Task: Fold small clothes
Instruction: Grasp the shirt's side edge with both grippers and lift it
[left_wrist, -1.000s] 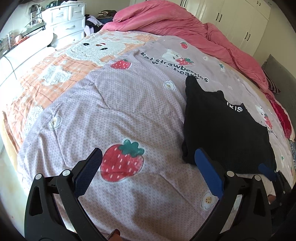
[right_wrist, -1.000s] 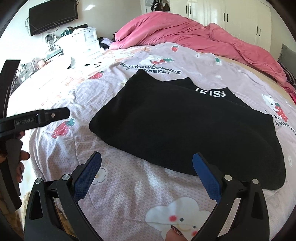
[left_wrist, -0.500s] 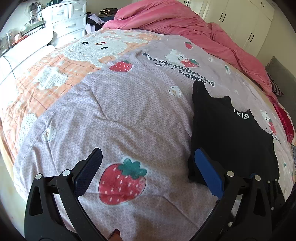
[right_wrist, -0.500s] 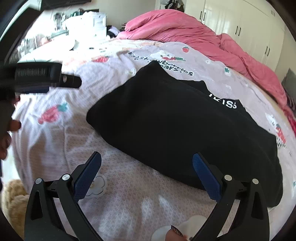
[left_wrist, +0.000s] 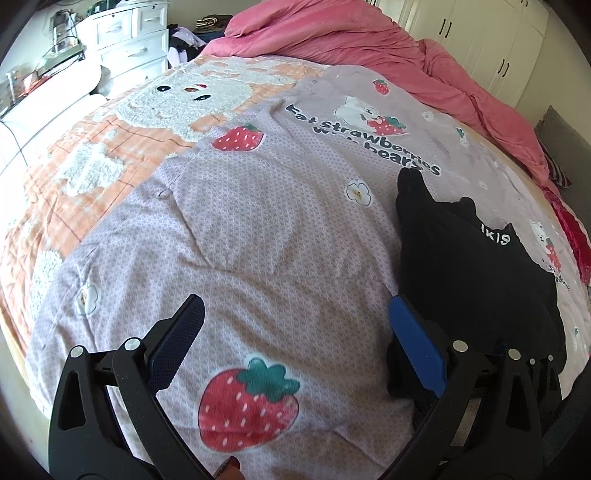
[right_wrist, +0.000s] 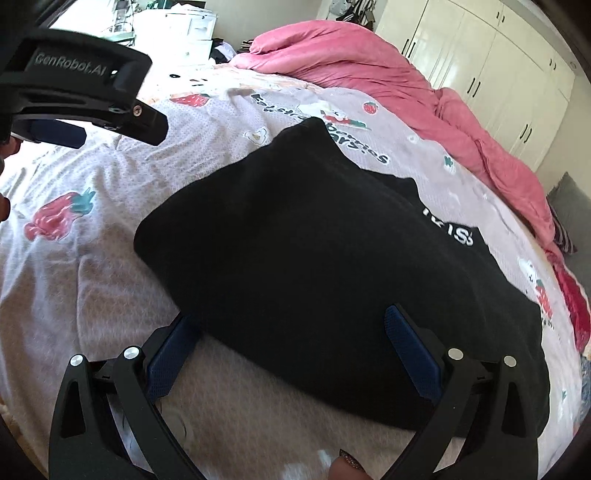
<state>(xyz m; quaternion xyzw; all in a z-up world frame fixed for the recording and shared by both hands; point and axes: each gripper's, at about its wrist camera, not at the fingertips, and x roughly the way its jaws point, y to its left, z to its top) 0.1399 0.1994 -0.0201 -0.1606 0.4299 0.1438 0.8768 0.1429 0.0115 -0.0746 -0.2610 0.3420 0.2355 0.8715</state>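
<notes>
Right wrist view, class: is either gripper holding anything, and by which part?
Nothing is held. The right gripper is open, straddling the near edge of the black garment; the left gripper is open over the bedspread.

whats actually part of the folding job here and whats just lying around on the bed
Part of the job:
- black garment, lying on the bedsheet
- right tongs, open, at its near edge
- left tongs, open, beside it

Just lying about:
- strawberry bedsheet
- pink duvet
- white drawers
- wardrobe doors
</notes>
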